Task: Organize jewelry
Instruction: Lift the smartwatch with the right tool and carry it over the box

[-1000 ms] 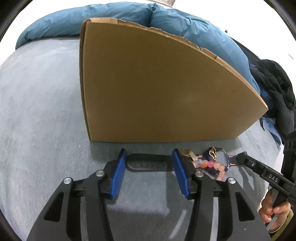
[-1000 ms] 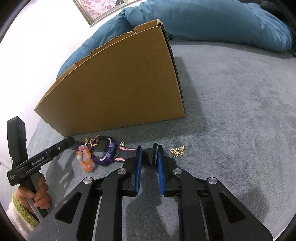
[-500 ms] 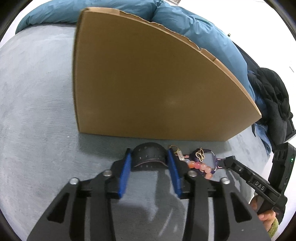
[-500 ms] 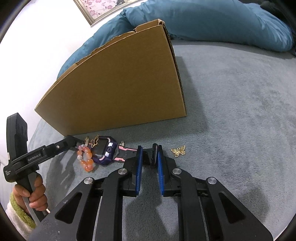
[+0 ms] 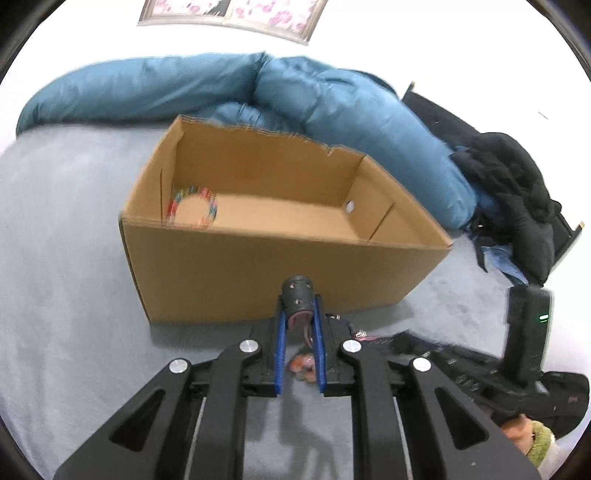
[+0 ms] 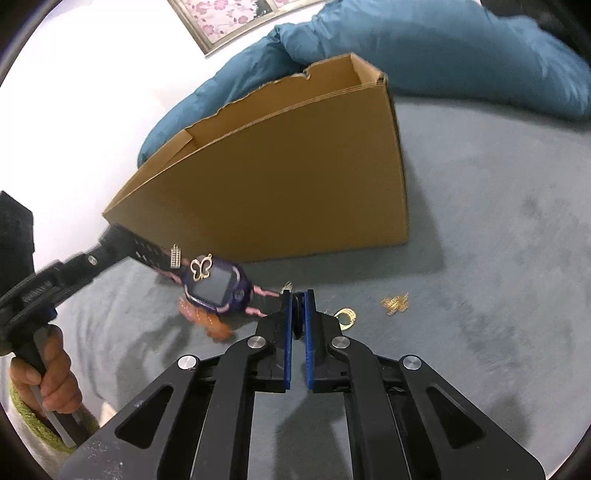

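Observation:
A purple smartwatch [image 6: 216,286] hangs above the grey blanket, held by both straps. My left gripper [image 5: 299,314] is shut on the looped black strap [image 5: 297,291]. My right gripper [image 6: 298,295] is shut on the other strap end [image 6: 266,301]. A gold butterfly charm [image 6: 201,267] and a small silver charm [image 6: 175,256] ride on the watch. A pink bead bracelet [image 6: 207,319] lies under it. A gold butterfly [image 6: 395,302] and a gold ring [image 6: 346,316] lie on the blanket. The open cardboard box [image 5: 284,254] stands just beyond, with a coloured bead bracelet [image 5: 192,205] inside.
A blue duvet [image 5: 332,103] lies behind the box. Dark clothes [image 5: 517,184] are piled at the right. A framed flower picture [image 5: 229,11] hangs on the white wall. The grey blanket [image 6: 498,221] stretches right of the box.
Both grippers have risen with the watch, lifting it off the blanket. The left gripper closed on the strap. The box interior has come into the left wrist view.

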